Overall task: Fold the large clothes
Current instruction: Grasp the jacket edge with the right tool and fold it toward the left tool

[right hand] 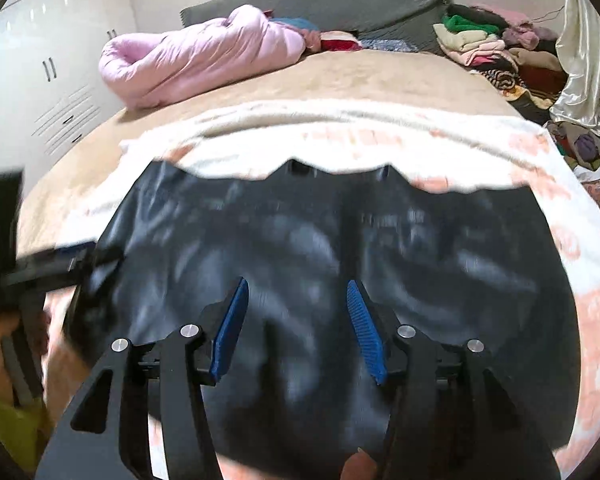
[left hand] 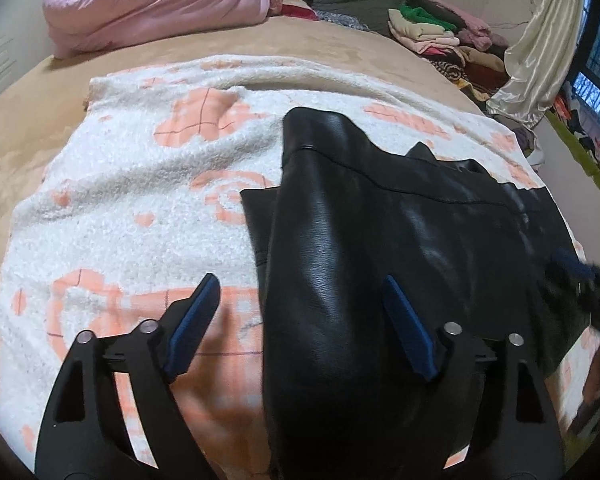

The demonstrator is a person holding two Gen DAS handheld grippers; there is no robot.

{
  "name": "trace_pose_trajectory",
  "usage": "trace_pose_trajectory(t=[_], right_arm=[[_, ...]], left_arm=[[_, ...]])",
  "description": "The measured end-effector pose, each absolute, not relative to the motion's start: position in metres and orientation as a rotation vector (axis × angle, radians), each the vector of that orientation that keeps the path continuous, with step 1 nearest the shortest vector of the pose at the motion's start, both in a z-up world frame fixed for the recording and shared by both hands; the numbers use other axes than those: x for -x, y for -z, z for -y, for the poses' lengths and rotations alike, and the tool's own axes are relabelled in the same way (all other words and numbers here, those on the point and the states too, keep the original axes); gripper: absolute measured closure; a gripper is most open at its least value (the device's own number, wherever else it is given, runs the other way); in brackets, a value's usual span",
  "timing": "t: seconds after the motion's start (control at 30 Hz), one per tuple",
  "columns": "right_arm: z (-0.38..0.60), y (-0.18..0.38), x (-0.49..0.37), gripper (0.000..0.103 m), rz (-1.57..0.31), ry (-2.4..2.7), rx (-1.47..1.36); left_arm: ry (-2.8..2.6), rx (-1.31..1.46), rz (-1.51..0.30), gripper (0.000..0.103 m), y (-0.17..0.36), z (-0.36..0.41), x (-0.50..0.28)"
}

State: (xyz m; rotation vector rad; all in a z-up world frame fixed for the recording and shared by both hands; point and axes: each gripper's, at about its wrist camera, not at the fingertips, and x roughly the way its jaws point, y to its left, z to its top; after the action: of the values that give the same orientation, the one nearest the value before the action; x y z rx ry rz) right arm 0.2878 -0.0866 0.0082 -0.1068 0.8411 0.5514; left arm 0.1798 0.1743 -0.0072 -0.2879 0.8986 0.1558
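A shiny black leather-like garment [left hand: 364,240] lies spread on a white and peach fleece blanket [left hand: 120,184] on the bed. In the left wrist view one long part of it runs toward the camera, over a flatter part. My left gripper [left hand: 300,292] is open and empty, its right finger over the garment's near part and its left finger over the blanket. In the right wrist view the garment [right hand: 332,248] is blurred and fills the middle. My right gripper [right hand: 296,292] is open and empty just above it. The left gripper [right hand: 24,268] shows at the left edge there.
A rolled pink quilt [left hand: 152,4] lies at the far left of the tan bed [left hand: 340,48]. Piles of clothes [left hand: 448,36] sit at the far right, with a cream curtain [left hand: 536,48] beside them. White cabinets [right hand: 48,64] stand left of the bed.
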Motion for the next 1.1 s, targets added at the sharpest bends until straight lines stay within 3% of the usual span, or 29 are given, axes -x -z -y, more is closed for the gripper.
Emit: trace_pose_trajectory(t=[0.23,0.33,0.4,0.73,0.93,1.1], right_arm=[[0.057,-0.002,-0.360,0.053,-0.924,-0.495,0.060],[0.052,0.034,-0.390,0.062,-1.090,-0.441,0.053],[0.050,0.051,-0.393,0.062,-1.101,-0.445,0.064],[0.069,0.008,-0.320,0.063,-0.930,-0.525,0.087],[0.075,0.050,-0.289,0.063,-0.998,-0.514,0.074],[0.066,0.025,-0.264,0.063,-0.930,-0.594,0.095]], left_arm=[[-0.137,0.355,-0.924,0.021,0.014,-0.188,-0.184],[-0.126,0.361,-0.924,0.020,0.015,-0.190,-0.184],[-0.122,0.369,-0.925,0.018,0.015,-0.191,-0.184],[-0.111,0.449,-0.924,0.011,0.016,-0.203,-0.185],[-0.105,0.484,-0.917,0.011,0.015,-0.208,-0.183],[-0.106,0.486,-0.923,0.010,0.014,-0.212,-0.182]])
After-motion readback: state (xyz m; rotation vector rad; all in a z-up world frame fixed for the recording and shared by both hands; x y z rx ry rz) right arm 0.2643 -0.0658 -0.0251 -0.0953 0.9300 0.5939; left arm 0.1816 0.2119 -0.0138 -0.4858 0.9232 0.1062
